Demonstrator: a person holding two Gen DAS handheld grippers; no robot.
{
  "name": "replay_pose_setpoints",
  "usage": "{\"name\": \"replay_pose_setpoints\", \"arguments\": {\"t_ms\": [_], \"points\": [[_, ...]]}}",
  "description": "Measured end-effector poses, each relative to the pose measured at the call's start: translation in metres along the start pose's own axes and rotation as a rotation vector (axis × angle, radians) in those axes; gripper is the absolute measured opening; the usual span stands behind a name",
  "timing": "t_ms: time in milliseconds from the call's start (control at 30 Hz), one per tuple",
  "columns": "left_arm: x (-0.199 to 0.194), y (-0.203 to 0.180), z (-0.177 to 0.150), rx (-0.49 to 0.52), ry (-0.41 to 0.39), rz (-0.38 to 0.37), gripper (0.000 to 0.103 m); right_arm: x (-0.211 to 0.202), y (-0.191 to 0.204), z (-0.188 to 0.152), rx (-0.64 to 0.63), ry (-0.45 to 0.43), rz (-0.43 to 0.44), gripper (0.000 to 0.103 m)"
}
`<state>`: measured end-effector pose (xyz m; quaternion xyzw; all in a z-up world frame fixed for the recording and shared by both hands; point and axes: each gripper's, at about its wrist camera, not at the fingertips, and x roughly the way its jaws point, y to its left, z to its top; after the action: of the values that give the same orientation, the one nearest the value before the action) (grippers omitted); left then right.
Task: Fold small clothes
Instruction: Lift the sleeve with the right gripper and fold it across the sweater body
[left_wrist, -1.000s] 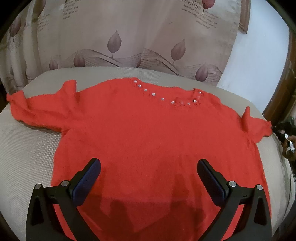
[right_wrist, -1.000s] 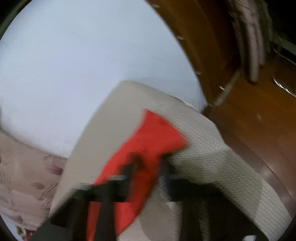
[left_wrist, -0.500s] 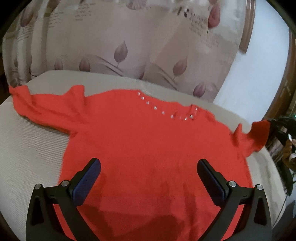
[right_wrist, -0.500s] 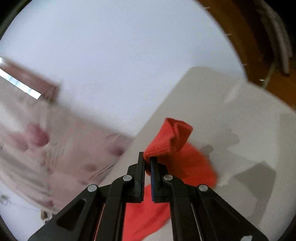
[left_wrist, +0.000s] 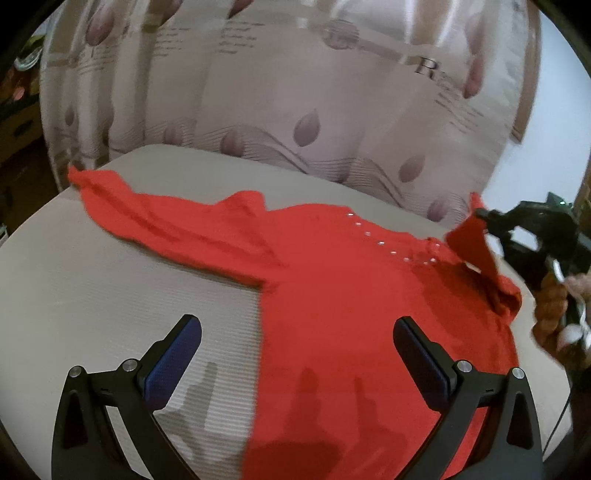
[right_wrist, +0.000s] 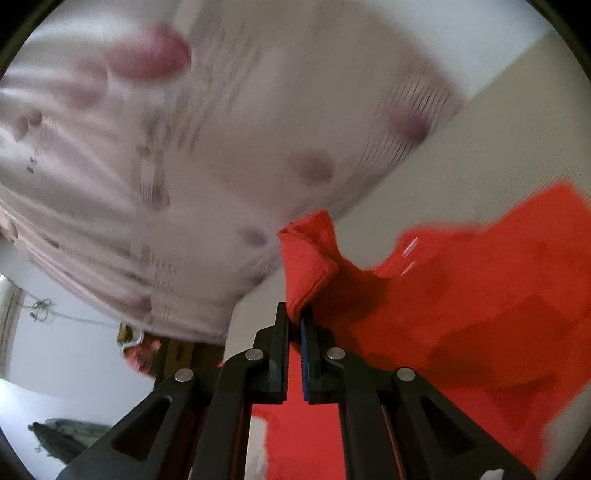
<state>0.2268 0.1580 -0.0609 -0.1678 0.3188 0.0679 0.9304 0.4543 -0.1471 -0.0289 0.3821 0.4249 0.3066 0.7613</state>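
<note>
- So far my folding has barely begun: the bright red knitted sweater with small silver studs at its neckline (left_wrist: 332, 295) lies spread on the beige ribbed cushion (left_wrist: 110, 295), ahead of my left gripper (left_wrist: 295, 354), whose jaws stand wide apart and hold nothing.
- My right gripper (right_wrist: 294, 321) is clamped on the sleeve cuff (right_wrist: 310, 258), lifted off the cushion; every fold is left, I judge.
- Only the left view shows the far sleeve (left_wrist: 122, 199) lying flat; only the right shows the pinch close up.

Only readable text is on the curtain (left_wrist: 280, 92) in the left wrist view: a large printed capital "R" near its upper right. Small script lines sit beside and below it and near top centre, too blurred to read. Right wrist view: curtain print smeared, nothing legible.
</note>
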Motion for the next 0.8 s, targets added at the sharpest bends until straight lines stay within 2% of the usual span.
{"name": "replay_pose_setpoints", "arguments": {"t_ms": [233,333,500,600,667,733,800], "points": [[0.009,0.019,0.003,-0.006,0.000,0.002,0.103,0.093,0.018,-0.047,0.015,0.120,-0.006,0.005],[0.014,0.023,0.006,-0.011,0.000,-0.005,0.103,0.117,0.023,-0.059,-0.016,0.151,-0.042,0.005],[0.018,0.029,0.011,-0.040,-0.003,-0.018,0.103,0.129,0.010,-0.077,-0.029,0.194,-0.064,0.007],[0.024,0.029,0.018,-0.035,-0.001,-0.021,0.103,0.139,0.007,-0.082,-0.003,0.234,-0.012,0.012],[0.028,0.029,0.024,-0.040,0.010,-0.043,0.103,0.139,0.000,-0.085,0.035,0.253,0.041,0.022],[0.034,0.028,0.031,-0.050,0.030,-0.081,0.103,0.129,-0.004,-0.084,0.067,0.243,0.123,0.046],[0.042,0.026,0.038,-0.050,0.051,-0.111,0.103,0.102,-0.005,-0.078,0.068,0.190,0.193,0.051]]}}
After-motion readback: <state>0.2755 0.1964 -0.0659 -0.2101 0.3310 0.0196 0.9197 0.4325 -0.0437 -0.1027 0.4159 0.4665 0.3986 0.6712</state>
